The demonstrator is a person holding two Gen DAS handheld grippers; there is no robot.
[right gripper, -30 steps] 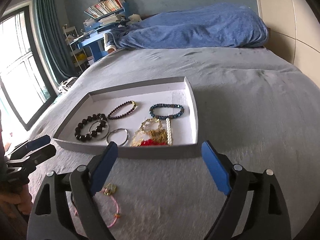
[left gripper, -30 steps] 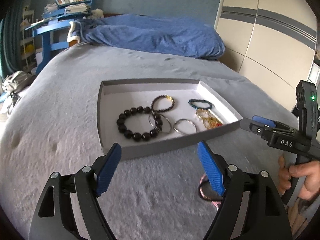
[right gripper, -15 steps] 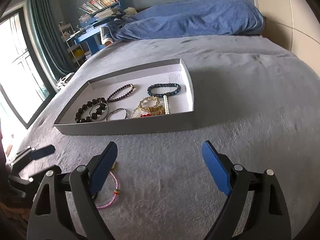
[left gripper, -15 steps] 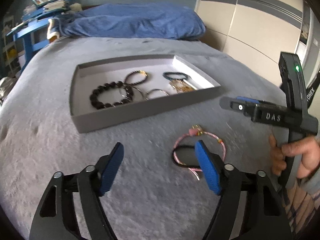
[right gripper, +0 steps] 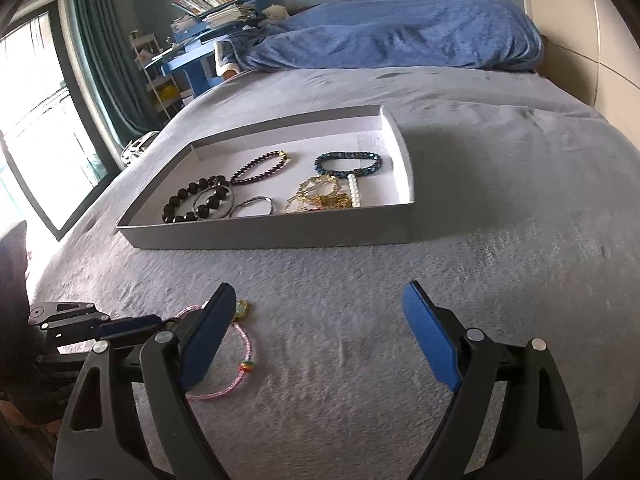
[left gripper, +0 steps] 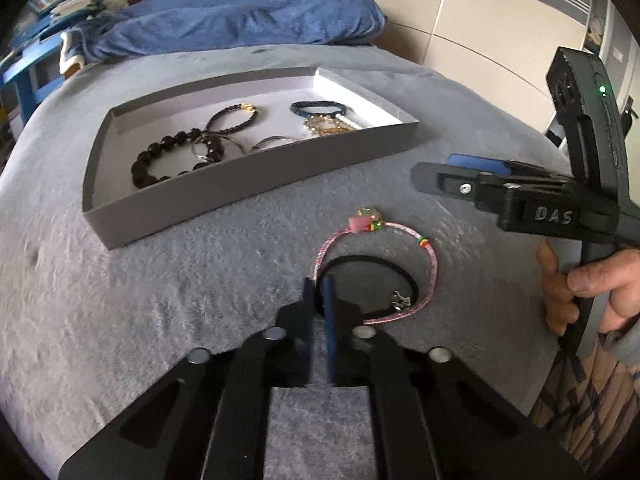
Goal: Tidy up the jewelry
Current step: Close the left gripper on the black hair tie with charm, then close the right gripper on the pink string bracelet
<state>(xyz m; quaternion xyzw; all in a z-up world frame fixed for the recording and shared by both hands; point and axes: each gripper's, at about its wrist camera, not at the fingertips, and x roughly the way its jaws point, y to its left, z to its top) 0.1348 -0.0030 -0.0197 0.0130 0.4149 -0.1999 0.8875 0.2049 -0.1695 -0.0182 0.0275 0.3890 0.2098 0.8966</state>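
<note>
The left claw (left gripper: 319,298) was squeezed nearly shut on the black cord bracelet (left gripper: 372,266), right at the near-left part of its loop. The black cord bracelet lay on the grey bed (left gripper: 168,280), and a pink string bracelet (left gripper: 430,264) lay around it (the pink one had a little pink charm and some bright beads). Both bracelets sat in front of the grey tray (left gripper: 256,176), apart from it.

The right claw (right gripper: 316,336) was wide open and held nothing. It hung low over the bed, to the right of the two bracelets.

Inside the tray were more pieces: a big black bead bracelet (right gripper: 192,200), a thin dark bead bracelet (right gripper: 258,167), a blue bead bracelet (right gripper: 347,163), a silver ring bangle (right gripper: 253,205), a gold chain pile (right gripper: 320,198) and a short row of white pearls (right gripper: 354,194).

A blue blanket (right gripper: 392,32) lay at the far end of the bed.
</note>
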